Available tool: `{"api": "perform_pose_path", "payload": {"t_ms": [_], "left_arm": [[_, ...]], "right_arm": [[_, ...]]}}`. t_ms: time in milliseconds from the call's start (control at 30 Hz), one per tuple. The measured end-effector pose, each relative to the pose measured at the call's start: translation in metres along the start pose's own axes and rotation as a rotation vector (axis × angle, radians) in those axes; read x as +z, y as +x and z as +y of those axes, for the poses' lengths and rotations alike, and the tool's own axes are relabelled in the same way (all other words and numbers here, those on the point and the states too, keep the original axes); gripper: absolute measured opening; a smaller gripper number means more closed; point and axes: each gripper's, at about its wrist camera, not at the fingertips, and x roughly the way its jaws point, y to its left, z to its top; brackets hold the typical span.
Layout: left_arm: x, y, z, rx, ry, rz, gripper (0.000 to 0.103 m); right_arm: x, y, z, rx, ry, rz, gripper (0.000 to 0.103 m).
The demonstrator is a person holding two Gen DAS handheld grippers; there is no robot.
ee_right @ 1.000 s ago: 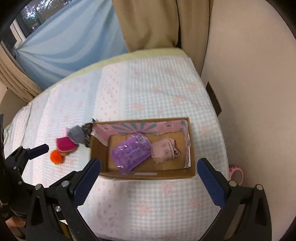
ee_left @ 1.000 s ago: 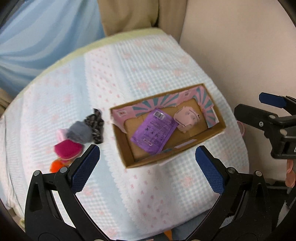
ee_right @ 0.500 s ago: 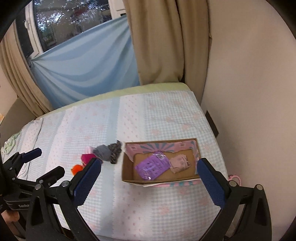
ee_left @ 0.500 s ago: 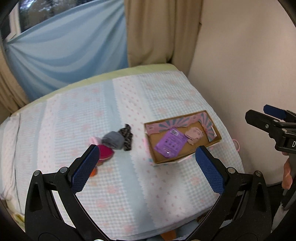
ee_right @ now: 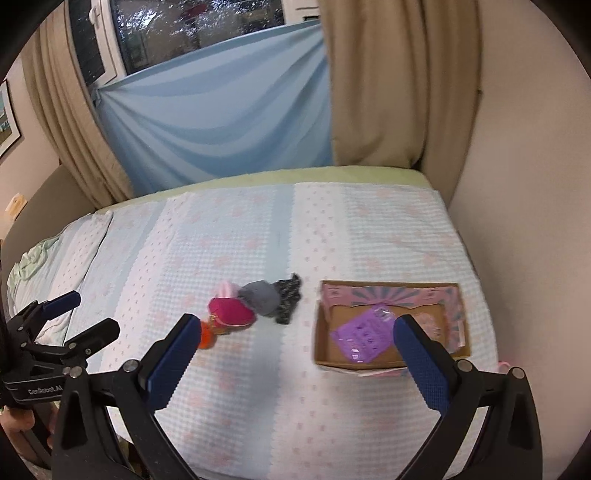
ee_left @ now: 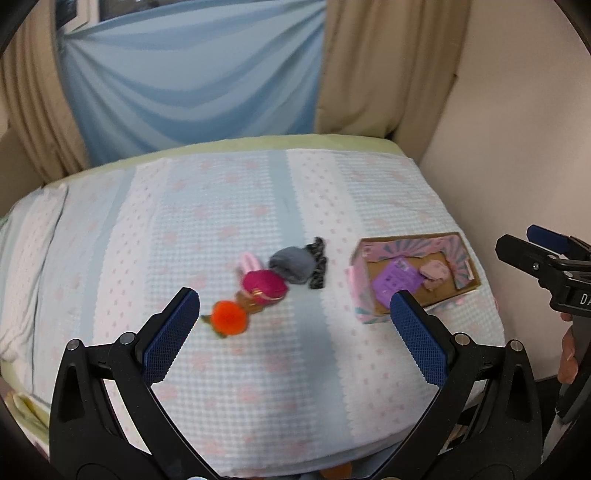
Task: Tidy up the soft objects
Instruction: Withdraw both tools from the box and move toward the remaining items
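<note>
Left wrist view now takes in the whole bed (ee_left: 258, 369), where a second ago the cardboard box (ee_left: 469, 291) filled the frame: both tools have pulled back and up, and the curtains and blue drape have come into sight. The left gripper (ee_left: 295, 332) hangs with jaws apart and empty; the right gripper (ee_right: 295, 354) is likewise spread wide, holding nothing. That retreat suggests one placement is finished and the next pick is being lined up. In the box lie a purple packet (ee_left: 395, 282) and a pink fabric piece (ee_left: 436, 271). Left of it, a huddle of soft things waits on the quilt: an orange pompom (ee_left: 229, 317), a magenta pouch (ee_left: 264, 284), a grey bundle (ee_left: 291, 264) and a dark patterned cloth (ee_left: 317, 269) touching it. Only the right wrist view shows the window (ee_right: 199, 29) and a framed picture (ee_right: 7, 118) on the far left wall.
</note>
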Motion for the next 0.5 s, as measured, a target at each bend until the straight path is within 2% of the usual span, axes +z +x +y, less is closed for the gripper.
{"api": "perform_pose_path", "payload": {"t_ms": [233,500], "left_arm": [[-0.017,0.019,0.081,0.019,-0.042,0.031,0.103],[-0.048,0.088,0.144,0.008,-0.032,0.079,0.103]], "right_arm": [[-0.008,0.059,0.061,0.029,-0.034,0.045,0.103],[-0.030,0.149,0.103,0.068,-0.052,0.109,0.103]]}}
